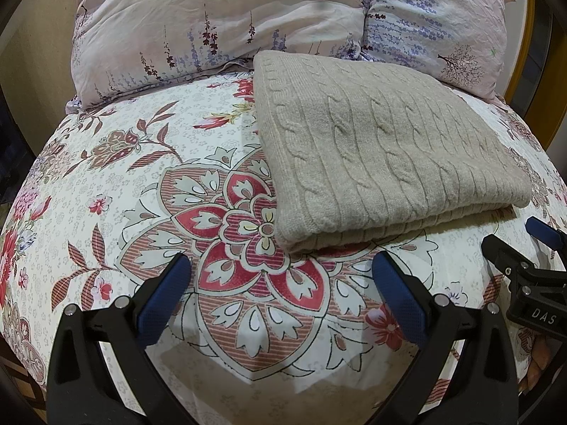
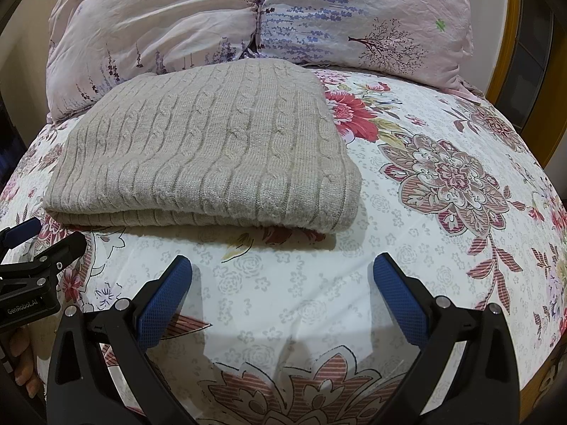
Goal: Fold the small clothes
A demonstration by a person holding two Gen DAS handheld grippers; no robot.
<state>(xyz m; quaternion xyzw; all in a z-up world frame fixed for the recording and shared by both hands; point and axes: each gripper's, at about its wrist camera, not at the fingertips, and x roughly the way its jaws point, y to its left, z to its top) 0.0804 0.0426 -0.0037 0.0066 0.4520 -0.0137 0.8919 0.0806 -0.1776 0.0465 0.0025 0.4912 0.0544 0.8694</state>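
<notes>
Two wide-open, empty claws, left gripper [image 1: 281, 271] and right gripper [image 2: 282, 271], hover over the floral bedsheet [image 2: 407, 212], folded beige cable-knit sweater [image 1: 382, 152] at twelve o'clock, lavender-print pillows [image 2: 319, 17] behind.

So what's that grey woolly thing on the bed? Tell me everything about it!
It's a beige-grey cable-knit sweater, folded into a neat, thick rectangle with twisted rope patterns running along its top. You can see its layers stacked at the near edge. It lies flat on the flowery bedsheet, and its far edge reaches the pillows. Neither gripper touches it; both are open in front of it.
</notes>
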